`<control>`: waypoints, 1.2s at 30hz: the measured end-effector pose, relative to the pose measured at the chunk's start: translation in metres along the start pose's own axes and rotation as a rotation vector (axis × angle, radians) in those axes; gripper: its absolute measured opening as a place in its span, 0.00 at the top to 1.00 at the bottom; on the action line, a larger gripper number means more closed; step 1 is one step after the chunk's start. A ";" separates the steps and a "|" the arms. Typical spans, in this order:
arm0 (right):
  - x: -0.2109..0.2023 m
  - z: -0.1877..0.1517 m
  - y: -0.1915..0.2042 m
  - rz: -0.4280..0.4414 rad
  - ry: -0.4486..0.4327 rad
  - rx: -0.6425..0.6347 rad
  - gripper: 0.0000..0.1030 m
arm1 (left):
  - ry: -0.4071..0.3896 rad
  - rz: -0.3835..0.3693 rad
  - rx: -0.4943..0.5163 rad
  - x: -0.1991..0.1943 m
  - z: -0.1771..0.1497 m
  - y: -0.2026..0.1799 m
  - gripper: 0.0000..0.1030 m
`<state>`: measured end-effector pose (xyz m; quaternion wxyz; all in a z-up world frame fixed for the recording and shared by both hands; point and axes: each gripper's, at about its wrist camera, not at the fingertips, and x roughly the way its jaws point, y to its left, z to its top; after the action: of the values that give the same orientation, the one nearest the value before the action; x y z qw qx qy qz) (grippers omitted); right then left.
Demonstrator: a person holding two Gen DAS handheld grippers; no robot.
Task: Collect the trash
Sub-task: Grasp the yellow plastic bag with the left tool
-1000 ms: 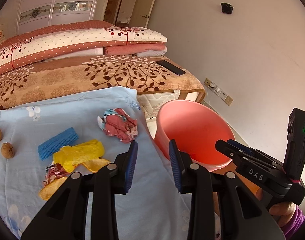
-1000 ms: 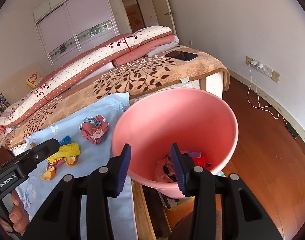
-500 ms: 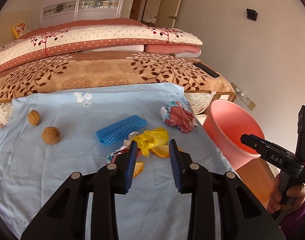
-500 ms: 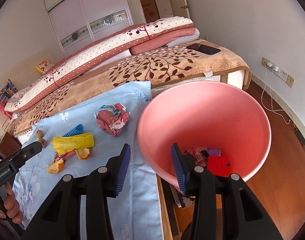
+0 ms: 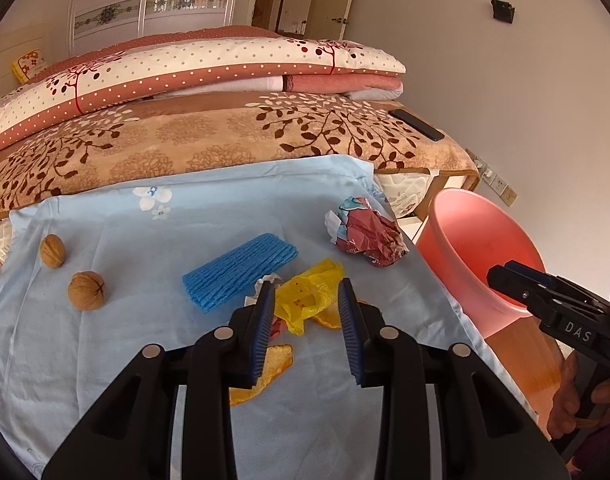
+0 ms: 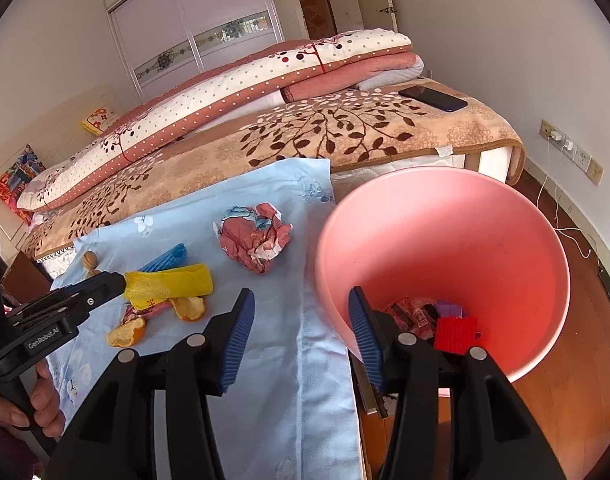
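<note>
The empty right hand-held gripper (image 6: 299,320) is opening beside the pink bucket (image 6: 505,216).

Both tongs are matte black plastic frames with round silver screws at their joints and ribbed blue pads lining the fingers (image 5: 261,332). The left tongs (image 5: 305,332) carry white "GenRobot.AI" lettering on the side, the right tongs (image 6: 299,334) "DAS". A dark purple sleeve (image 5: 597,448) shows at the right wrist.
</note>
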<state>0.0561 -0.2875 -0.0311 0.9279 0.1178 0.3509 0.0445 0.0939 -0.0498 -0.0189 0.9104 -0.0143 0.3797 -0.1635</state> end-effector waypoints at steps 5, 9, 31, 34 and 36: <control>0.005 0.005 0.004 0.006 0.006 -0.010 0.53 | 0.019 0.020 0.002 0.014 0.002 0.005 0.68; 0.013 0.007 0.012 0.018 0.022 -0.030 0.53 | 0.043 0.017 0.004 0.023 0.000 0.008 0.68; 0.039 0.008 0.027 0.043 0.072 -0.051 0.50 | 0.079 -0.095 0.038 0.037 -0.007 0.002 0.68; 0.040 0.008 0.029 0.044 0.071 -0.057 0.50 | 0.083 -0.105 0.049 0.036 -0.010 0.002 0.68; 0.041 0.008 0.030 0.044 0.072 -0.060 0.50 | 0.079 -0.098 0.066 0.036 -0.012 0.000 0.68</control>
<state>0.0919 -0.2537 -0.0437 0.9166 0.0959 0.3800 0.0796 0.1093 -0.0599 -0.0523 0.8857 0.0035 0.4086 -0.2205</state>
